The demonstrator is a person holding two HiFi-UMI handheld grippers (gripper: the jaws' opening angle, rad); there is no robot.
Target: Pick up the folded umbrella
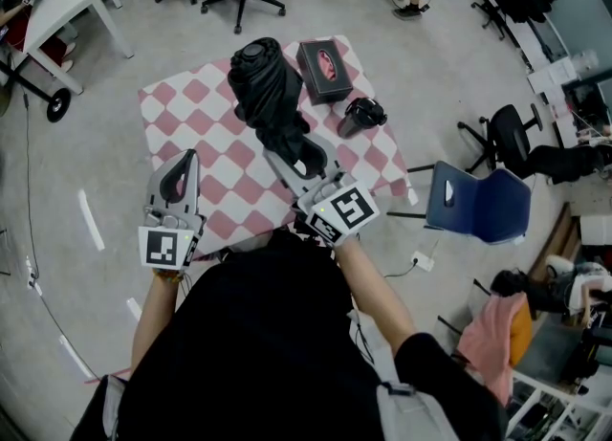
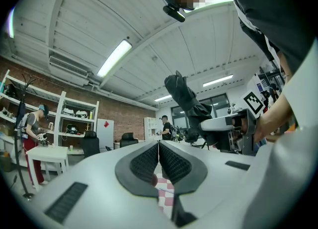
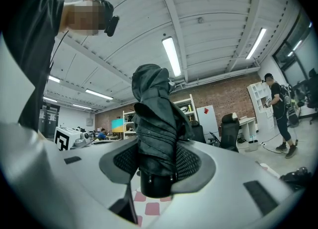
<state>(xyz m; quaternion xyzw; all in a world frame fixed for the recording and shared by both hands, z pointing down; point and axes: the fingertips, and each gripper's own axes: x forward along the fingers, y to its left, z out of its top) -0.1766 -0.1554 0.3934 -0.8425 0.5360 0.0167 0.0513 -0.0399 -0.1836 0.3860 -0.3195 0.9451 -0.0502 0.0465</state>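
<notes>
Over the checkered tablecloth [image 1: 191, 114], my R gripper [image 1: 308, 154] [image 3: 156, 166] is clamped on the folded umbrella [image 1: 263, 85] [image 3: 156, 123]. Pads press the black fabric from both sides near its lower end, and the rest rises well past the jaws. It's up off the cloth. My L gripper [image 1: 182, 169] [image 2: 159, 161] sits near the table's front edge, apart from the umbrella, jaws together w/ nothing btwn them. Beyond the umbrella on the cloth are a black box [image 1: 323, 68] w/ reddish lid print and a small black item [image 1: 360, 116], can't tell what. Blue chair [image 1: 478, 202] stands right of the table.
</notes>
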